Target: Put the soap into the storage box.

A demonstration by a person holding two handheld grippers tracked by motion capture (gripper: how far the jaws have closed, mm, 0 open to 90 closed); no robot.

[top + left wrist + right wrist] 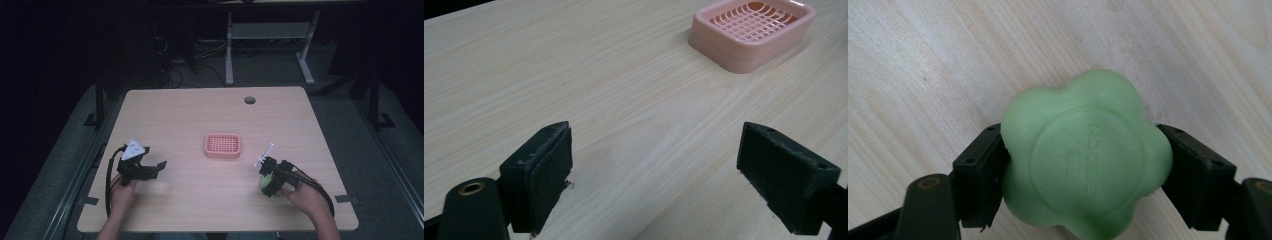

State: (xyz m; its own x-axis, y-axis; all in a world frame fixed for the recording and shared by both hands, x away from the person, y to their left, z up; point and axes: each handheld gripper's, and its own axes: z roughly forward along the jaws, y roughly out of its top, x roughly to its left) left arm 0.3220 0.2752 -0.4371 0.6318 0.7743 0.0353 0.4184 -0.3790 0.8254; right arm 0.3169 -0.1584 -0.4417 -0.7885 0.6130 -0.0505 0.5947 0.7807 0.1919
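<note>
Soap (1083, 160) sat clamped in the right gripper (270, 179) — the dish (222, 145) lay at its ten o'clock, mid-table (200, 115); the left gripper (654, 175) gaped wide, empty, about equally near.

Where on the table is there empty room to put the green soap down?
Nearly everywhere. The table is bare from the pink soap dish back to the far edge with the round hole, and along the near edge between the left gripper and the right gripper, which clamps the green soap. Only the dish takes up the middle.
</note>
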